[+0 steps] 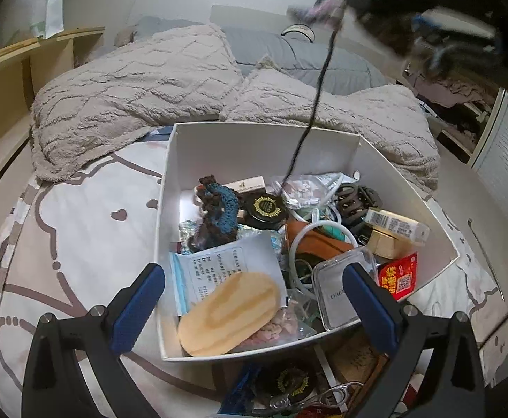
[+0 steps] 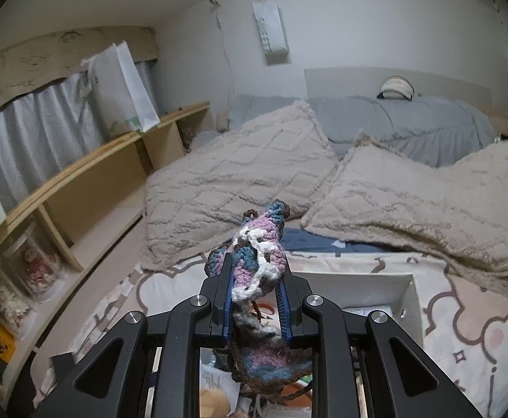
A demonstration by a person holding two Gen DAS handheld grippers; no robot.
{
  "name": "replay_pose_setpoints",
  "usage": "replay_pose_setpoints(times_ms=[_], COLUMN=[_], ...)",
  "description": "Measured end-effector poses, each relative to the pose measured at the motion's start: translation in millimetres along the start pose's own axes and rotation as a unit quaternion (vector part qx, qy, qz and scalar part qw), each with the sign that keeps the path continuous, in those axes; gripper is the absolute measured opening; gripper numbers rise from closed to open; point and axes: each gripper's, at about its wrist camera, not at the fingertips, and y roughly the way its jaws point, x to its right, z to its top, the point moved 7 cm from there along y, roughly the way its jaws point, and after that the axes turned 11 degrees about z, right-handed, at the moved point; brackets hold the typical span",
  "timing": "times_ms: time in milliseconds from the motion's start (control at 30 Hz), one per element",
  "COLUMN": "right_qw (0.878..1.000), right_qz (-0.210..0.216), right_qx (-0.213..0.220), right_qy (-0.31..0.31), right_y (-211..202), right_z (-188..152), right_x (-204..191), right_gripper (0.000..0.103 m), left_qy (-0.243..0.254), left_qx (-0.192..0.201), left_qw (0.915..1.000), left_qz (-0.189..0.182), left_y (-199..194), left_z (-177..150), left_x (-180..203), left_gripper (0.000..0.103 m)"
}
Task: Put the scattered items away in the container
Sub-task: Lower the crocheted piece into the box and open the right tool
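**Crochet piece held above the box**

A multicoloured crochet piece (image 2: 259, 264) is clamped between the fingers of the right gripper (image 2: 255, 299), with the white box (image 1: 393, 188) seen below them. The left gripper (image 1: 254, 299) is held wide apart, the box's near wall lying between its fingers.

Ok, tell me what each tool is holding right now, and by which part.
The right tool is shut on a crocheted yarn piece, pinched across its middle; a dark strand hangs into the white box. The left tool is open and holds nothing.
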Motion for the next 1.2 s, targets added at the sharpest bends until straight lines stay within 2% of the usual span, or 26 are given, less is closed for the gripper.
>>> replay_pose_setpoints(times_ms=[133,400,733,800,867,900,1100,1167,1200], right_qw=[0.999,0.99,0.982,0.978,0.978,0.979,0.982,0.983,0.983], right_qz=[-0.003,-0.024,-0.009,-0.029,-0.033,-0.031,-0.028,-0.03,-0.031], right_qx=[-0.028,-0.123,-0.179,-0.197,-0.194,-0.187,-0.167,-0.164,-0.163], right_qy=[0.03,0.067,0.06,0.067,0.072,0.073,0.08,0.077,0.075], right_y=[31.3,88.8,111.0,111.2,107.2,103.7,83.5,77.4,75.3], right_z=[-14.6,-65.5,-103.1,-109.2,-109.3,-107.3,-101.8,-100.3,-99.9], right_x=[13.8,41.1,39.1,43.7,46.0,45.7,45.2,45.1,44.6], right_gripper=[0.022,0.022,0.023,0.033,0.074,0.081,0.088,0.097,0.098], left_qy=[-0.004,-0.008,-0.009,-0.007,-0.006,-0.005,-0.007,-0.009,-0.009], left_qx=[0.007,0.015,0.014,0.015,0.016,0.016,0.021,0.02,0.02], left_qw=[0.9999,0.9996,0.9997,0.9997,0.9997,0.9997,0.9997,0.9997,0.9997], left_qz=[-0.009,-0.023,-0.019,-0.02,-0.02,-0.02,-0.014,-0.013,-0.012], left_y=[-4.9,-8.7,-7.7,-8.6,-9.7,-10.2,-13.6,-14.6,-15.3], left_z=[2.8,4.6,4.3,4.5,4.1,4.0,4.6,4.6,4.8], left_x=[-4.5,-7.8,-9.3,-8.2,-7.7,-7.5,-9.0,-9.9,-10.1], left_gripper=[0.103,0.103,0.103,0.103,0.103,0.103,0.103,0.103,0.103])
